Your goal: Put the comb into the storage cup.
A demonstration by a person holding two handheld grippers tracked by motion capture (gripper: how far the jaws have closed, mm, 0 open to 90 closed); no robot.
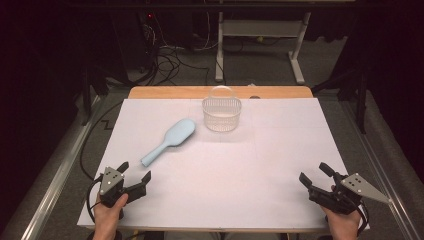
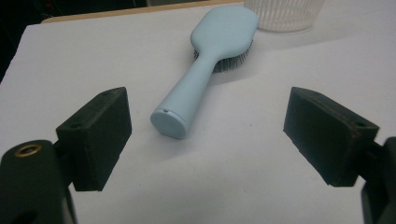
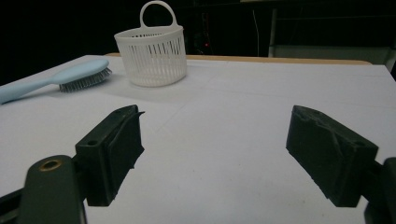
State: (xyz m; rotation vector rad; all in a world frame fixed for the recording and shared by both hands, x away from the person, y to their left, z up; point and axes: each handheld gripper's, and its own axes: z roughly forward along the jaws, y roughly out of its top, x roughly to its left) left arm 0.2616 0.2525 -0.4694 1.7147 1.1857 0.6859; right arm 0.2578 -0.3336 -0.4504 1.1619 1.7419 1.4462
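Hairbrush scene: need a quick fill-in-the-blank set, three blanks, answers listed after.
1. The light blue hairbrush lies with its bristles facing ____.
2. The white basket has a loop handle and stands ____ on the table.
3. The left tongs and the right tongs both stand ____, with nothing between the jaws.

Missing words: down; upright; open

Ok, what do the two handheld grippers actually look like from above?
Both the left gripper and the right gripper are black, each with two blocky jaws and a grey three-cornered plate with dark dots on top. A black cable loops from each near the person's hands. No sleeves are in view.
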